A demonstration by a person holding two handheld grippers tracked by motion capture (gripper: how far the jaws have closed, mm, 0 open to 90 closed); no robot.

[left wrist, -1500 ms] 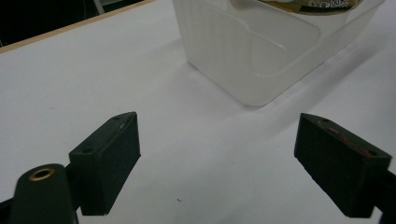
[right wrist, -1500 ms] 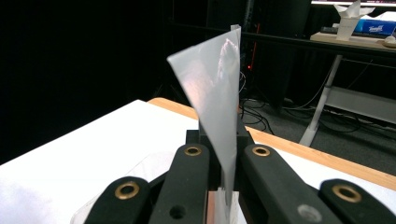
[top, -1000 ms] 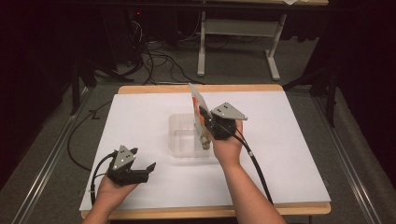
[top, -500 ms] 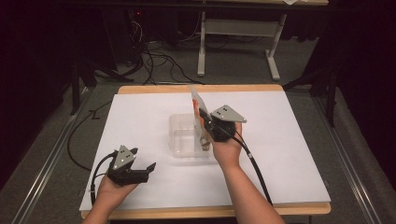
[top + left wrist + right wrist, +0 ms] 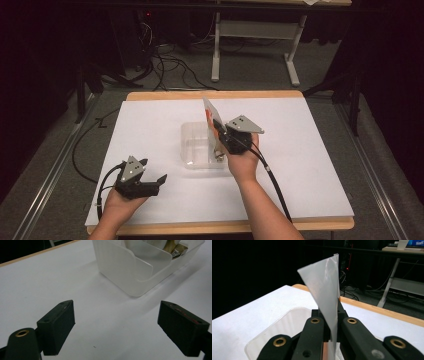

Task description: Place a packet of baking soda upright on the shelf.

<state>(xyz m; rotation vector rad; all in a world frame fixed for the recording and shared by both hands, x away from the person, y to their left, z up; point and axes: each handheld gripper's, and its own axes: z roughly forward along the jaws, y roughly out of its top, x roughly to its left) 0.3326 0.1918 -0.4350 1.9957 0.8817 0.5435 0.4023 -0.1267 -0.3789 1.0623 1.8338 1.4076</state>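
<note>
The right claw still pinches the clear bag above the box, nothing has moved, so dropping it waits; the left claw sits apart, empty.

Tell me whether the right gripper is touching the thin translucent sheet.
Touching. In the right gripper view the right gripper has its jaws closed on the translucent sheet, which stands up from between them.

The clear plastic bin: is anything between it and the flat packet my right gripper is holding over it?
Nothing visible. The right gripper is shut on the flat packet, directly above the clear plastic bin. The bin's top is open; a small packet already lies at one end.
</note>
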